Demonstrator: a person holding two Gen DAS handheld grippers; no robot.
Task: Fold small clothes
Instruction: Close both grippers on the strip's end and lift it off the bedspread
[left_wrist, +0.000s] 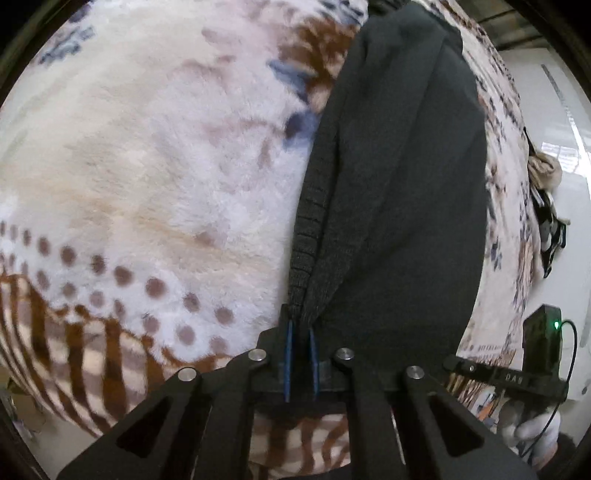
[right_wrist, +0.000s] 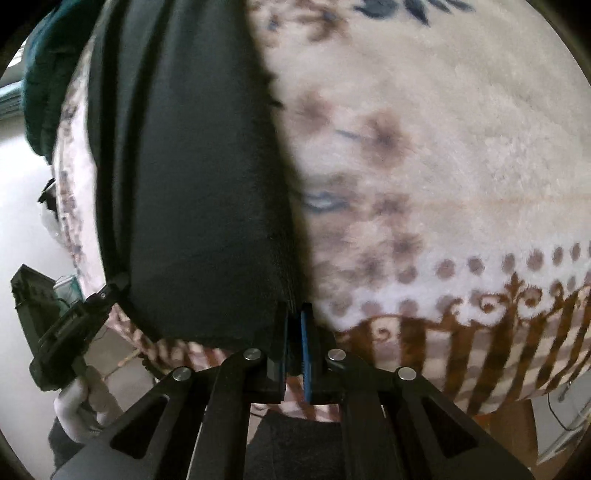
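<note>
A dark grey-black knit garment (left_wrist: 399, 177) lies stretched lengthwise on a fluffy patterned blanket (left_wrist: 147, 166). My left gripper (left_wrist: 300, 325) is shut on its near left corner, at the ribbed hem. In the right wrist view the same garment (right_wrist: 192, 166) runs away from me, and my right gripper (right_wrist: 294, 314) is shut on its near right corner. The left gripper also shows in the right wrist view (right_wrist: 107, 291), pinching the opposite corner. The right gripper shows at the right edge of the left wrist view (left_wrist: 458, 363).
The blanket (right_wrist: 443, 147) covers the whole work surface, cream with brown dots and stripes. A pile of other clothes (left_wrist: 546, 206) lies at its far right edge. A teal cloth (right_wrist: 48, 81) lies at the far left. White floor shows beyond the blanket edges.
</note>
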